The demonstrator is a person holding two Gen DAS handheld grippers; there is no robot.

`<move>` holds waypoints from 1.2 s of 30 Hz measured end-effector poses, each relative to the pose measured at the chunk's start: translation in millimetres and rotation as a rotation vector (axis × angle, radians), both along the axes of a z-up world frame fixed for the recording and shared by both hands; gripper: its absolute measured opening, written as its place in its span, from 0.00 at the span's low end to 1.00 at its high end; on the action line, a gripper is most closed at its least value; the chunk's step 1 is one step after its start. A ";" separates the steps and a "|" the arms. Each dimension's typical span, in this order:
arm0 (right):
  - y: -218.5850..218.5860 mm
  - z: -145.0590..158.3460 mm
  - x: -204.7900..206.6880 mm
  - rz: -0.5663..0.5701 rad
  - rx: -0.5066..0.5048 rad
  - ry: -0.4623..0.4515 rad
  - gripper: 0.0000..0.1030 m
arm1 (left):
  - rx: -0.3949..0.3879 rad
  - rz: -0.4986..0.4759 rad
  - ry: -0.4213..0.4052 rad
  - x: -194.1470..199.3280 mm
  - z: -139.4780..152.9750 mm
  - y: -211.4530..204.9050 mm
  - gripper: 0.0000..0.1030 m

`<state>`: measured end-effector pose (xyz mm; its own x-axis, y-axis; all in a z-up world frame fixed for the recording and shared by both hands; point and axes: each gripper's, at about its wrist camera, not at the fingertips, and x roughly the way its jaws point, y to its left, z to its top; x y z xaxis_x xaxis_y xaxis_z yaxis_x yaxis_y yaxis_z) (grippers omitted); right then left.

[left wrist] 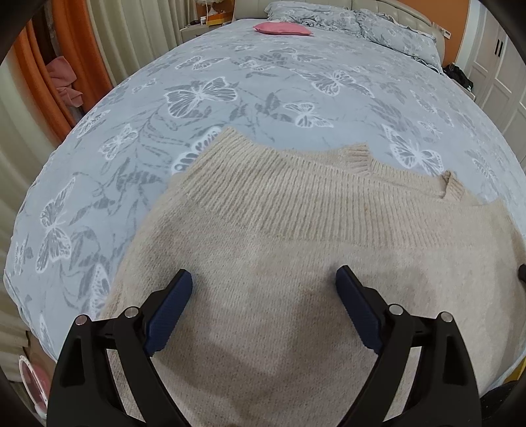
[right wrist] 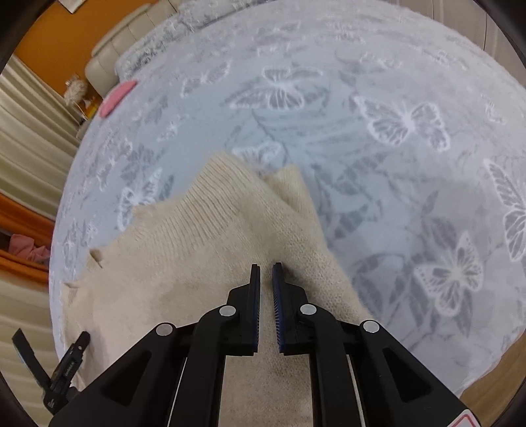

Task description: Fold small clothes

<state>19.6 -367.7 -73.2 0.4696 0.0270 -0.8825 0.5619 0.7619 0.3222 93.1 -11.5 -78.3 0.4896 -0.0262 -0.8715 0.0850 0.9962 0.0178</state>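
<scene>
A beige knit sweater [left wrist: 279,230] lies flat on the bed, its ribbed band toward the far side. My left gripper [left wrist: 264,274] hovers over the sweater's middle, jaws wide open and nothing between them. In the right wrist view the sweater [right wrist: 197,246] ends in a folded-over corner [right wrist: 292,190] by its right edge. My right gripper [right wrist: 266,266] sits over that edge with the jaws a narrow slit apart. Only the knit below shows through the gap, and no fabric is pinched.
The bed cover [left wrist: 263,92] is light blue with white butterflies [right wrist: 404,121]. A pink cushion [left wrist: 282,28] lies far off near the pillows [left wrist: 378,26]. Curtains [left wrist: 19,164] hang along the left side. Part of the other gripper [right wrist: 65,364] shows at lower left.
</scene>
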 end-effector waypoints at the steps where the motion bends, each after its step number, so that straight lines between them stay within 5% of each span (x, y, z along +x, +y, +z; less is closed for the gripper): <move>1: -0.2 -1.7 0.9 0.003 0.002 0.013 0.13 | -0.002 0.001 0.002 0.1 -0.2 0.7 0.85; 6: -2.9 0.7 -3.0 0.012 0.023 0.019 0.16 | -0.007 0.010 0.002 -2.9 2.9 3.4 0.85; 11: 9.3 22.7 -24.7 0.063 -0.002 -0.034 0.39 | -0.088 0.062 0.001 -13.3 12.6 19.1 0.85; 28: 12.1 22.5 -67.9 0.068 0.029 0.008 0.47 | -0.048 0.104 -0.013 -62.9 24.9 28.7 0.86; 36: 3.3 -1.6 -88.5 0.034 0.048 0.053 0.51 | -0.249 0.249 0.027 -88.0 14.8 84.6 0.87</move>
